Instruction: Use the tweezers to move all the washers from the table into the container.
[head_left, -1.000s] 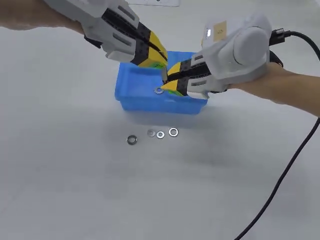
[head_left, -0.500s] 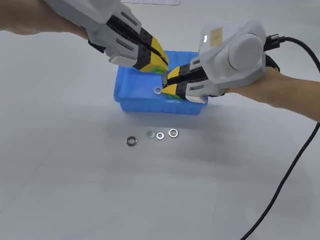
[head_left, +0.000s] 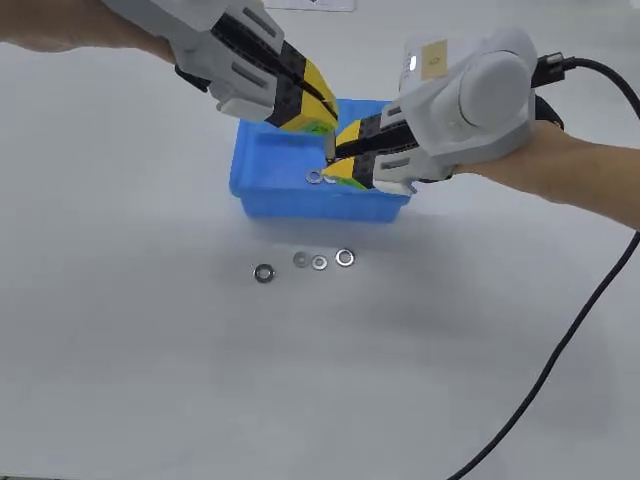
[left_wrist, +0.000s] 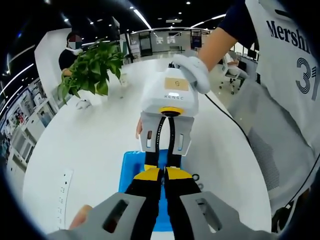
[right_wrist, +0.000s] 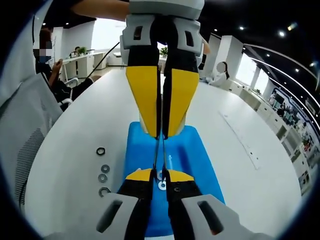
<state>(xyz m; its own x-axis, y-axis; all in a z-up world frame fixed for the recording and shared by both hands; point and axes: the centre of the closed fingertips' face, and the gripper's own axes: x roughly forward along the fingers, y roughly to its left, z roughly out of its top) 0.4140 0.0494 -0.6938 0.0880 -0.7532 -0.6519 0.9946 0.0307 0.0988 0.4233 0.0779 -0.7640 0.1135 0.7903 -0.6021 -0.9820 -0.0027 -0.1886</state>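
Silver ring washers (head_left: 319, 262) lie near blue container (head_left: 262, 160); left claw (head_left: 318, 116) and right claw (head_left: 337, 169) pinch tweezers (right_wrist: 160, 152).

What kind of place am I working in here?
Probably an open-plan office or lab: a long white worktable, a potted plant at its far end, ceiling strip lights, and a seated person off to one side.

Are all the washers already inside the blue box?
No, four washers lie on the table in front of the blue box.
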